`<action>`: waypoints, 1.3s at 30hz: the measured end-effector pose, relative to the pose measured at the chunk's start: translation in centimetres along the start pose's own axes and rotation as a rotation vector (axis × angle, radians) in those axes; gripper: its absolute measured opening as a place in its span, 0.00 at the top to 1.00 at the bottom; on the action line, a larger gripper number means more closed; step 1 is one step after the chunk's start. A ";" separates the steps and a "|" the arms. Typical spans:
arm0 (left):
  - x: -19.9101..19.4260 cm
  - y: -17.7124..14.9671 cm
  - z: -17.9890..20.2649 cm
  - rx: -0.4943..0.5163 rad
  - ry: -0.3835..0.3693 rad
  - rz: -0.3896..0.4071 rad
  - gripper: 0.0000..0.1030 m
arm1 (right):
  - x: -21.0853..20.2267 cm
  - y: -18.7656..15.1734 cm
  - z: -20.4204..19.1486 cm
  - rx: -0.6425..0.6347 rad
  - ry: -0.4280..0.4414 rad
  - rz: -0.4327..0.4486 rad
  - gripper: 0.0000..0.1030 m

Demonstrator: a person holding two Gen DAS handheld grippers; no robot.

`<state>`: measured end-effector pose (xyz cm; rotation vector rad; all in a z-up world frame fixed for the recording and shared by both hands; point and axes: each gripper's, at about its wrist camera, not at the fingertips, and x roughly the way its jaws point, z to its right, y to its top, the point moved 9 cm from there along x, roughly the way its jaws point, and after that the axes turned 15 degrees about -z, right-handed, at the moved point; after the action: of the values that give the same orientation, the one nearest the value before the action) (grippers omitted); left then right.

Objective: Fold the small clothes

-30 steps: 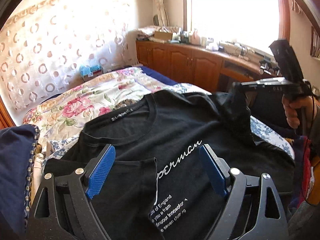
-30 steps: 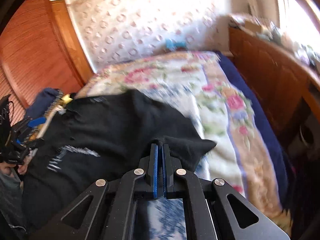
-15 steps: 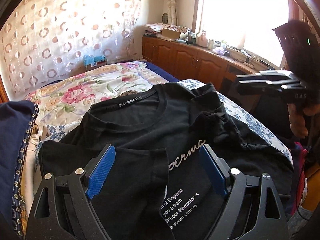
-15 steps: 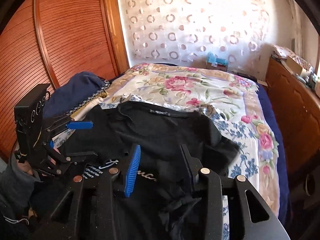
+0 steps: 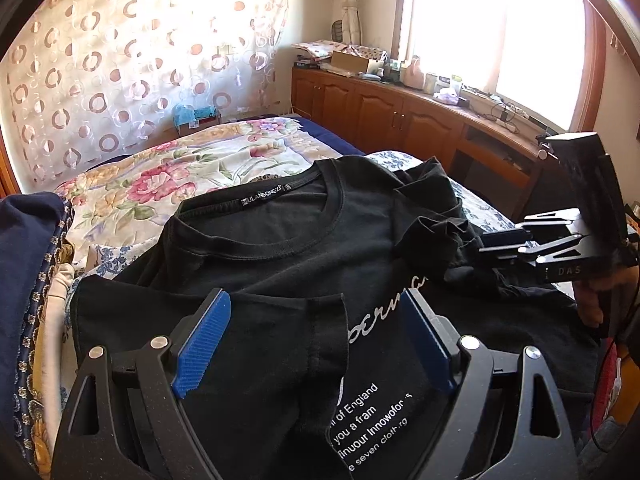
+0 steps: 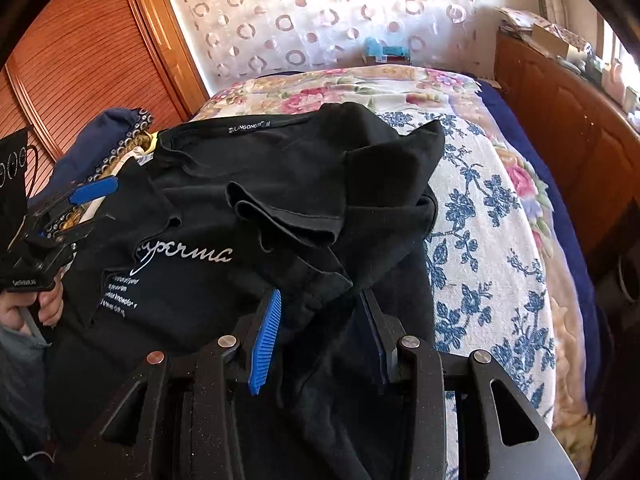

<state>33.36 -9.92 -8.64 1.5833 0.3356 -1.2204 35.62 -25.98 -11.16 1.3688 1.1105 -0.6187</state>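
Item 1, black T-shirt (image 5: 280, 240): lies front-up on the bed (image 6: 480, 200), directly ahead of and beneath both my claws. White script lettering and smaller white print on the chest; neck label at the collar on the far side. One sleeve (image 5: 260, 340) is folded in flat over the chest, just ahead of my left claw. The other sleeve (image 6: 288, 208) sits in a rumpled heap over the shoulder, just beyond my right claw's tips.

Item 2, left claw (image 5: 316, 344): blue pads (image 5: 204, 344) stand wide apart over the folded sleeve and the printed text, clamped on nothing. In the right wrist view it shows at the far left edge (image 6: 80, 204), held by a hand (image 6: 48, 304).

Item 3, right claw (image 6: 320, 340): pads partly apart, black cloth below and between them. I see neither pad pressing on it. From the left wrist view this claw (image 5: 500, 240) sits to the right of mine, tips at the bunched sleeve.

Item 4, bed covering: floral quilt (image 5: 180, 176) beyond the shirt's collar; blue-and-white flowered sheet (image 6: 480, 260) to the right of my right claw.

Item 5, dark blue bundle (image 5: 24, 260): left of my left claw, beside the shirt.

Item 6, wooden cabinets (image 5: 380, 112): far side, right, under the window.
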 end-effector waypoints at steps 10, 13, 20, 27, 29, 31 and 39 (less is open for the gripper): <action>0.4 -0.3 -0.9 -0.021 0.000 -0.003 0.16 | -1.3 0.6 -4.6 -0.150 0.026 0.080 0.95; 0.4 -0.3 -1.3 -0.033 0.000 -0.001 0.16 | -1.5 0.4 -6.7 -0.188 0.061 0.086 0.95; 0.3 -0.3 -2.5 -0.057 0.013 0.006 0.16 | 0.5 -1.4 -9.3 -0.232 0.117 0.033 0.95; 0.2 0.5 -1.3 -0.036 0.040 -0.006 0.16 | -0.9 -2.5 -7.4 -0.199 0.064 0.052 0.63; -0.1 0.9 -0.1 -0.018 0.026 -0.007 0.16 | -1.5 -3.1 -5.9 -0.175 0.039 0.069 0.57; -0.1 1.4 1.4 0.006 0.002 -0.014 0.16 | -1.8 -3.8 -4.2 -0.144 0.015 0.078 0.55; 3.2 4.3 9.5 0.159 -0.084 -0.097 0.50 | 0.4 -5.7 1.9 -0.022 -0.113 0.060 0.53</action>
<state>32.84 -20.83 -8.06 1.6608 0.2695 -1.4140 31.29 -28.65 -14.34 1.3269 0.9794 -0.6303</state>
